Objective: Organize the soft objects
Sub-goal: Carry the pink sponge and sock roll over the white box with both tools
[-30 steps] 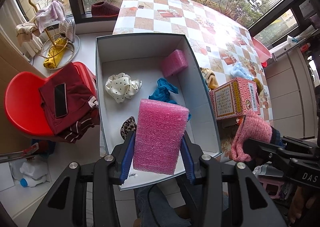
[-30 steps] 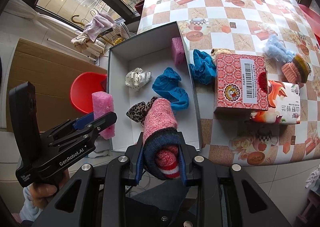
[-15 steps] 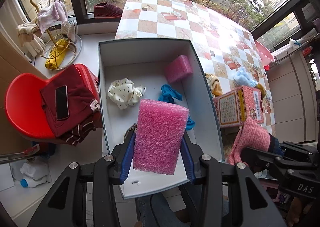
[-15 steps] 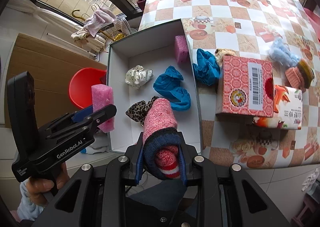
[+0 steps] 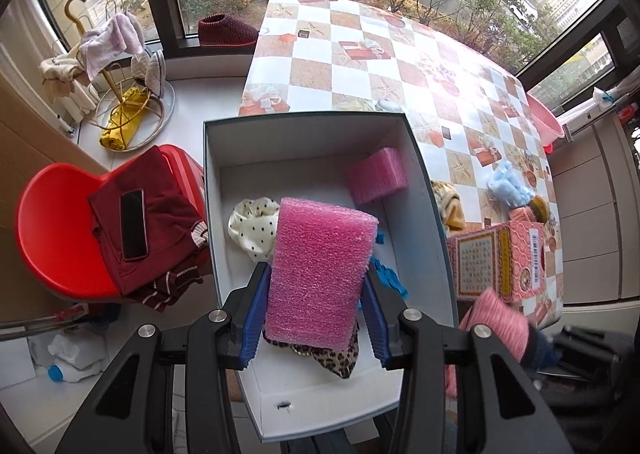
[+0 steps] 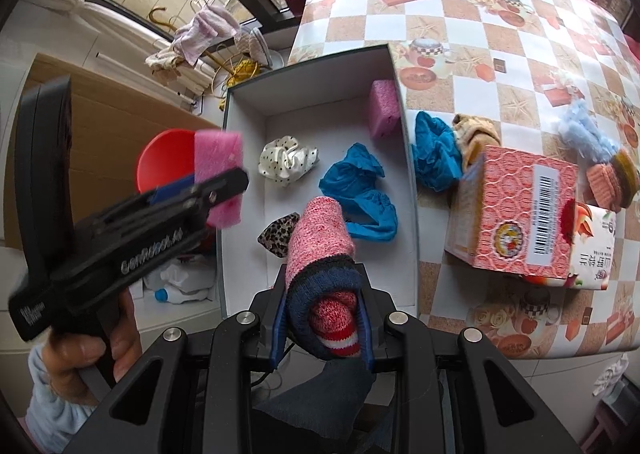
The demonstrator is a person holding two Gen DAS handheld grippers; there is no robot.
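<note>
left gripper [image 5: 316,290] fingers clamped on pink foam block [image 5: 320,274] above white box [image 5: 434,214], right gripper [image 6: 322,318] fingers clamped on rolled pink sock [image 6: 320,238] over box's near end, box on checkered bench [image 6: 500,54]

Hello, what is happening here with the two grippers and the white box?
A person is sorting soft things into the white box. The left gripper is clamped on a pink foam block, held above the box. The right gripper grips a rolled pink sock near the box's front. Inside the box lie another foam piece, a dotted scrunchie and blue cloth.
</note>
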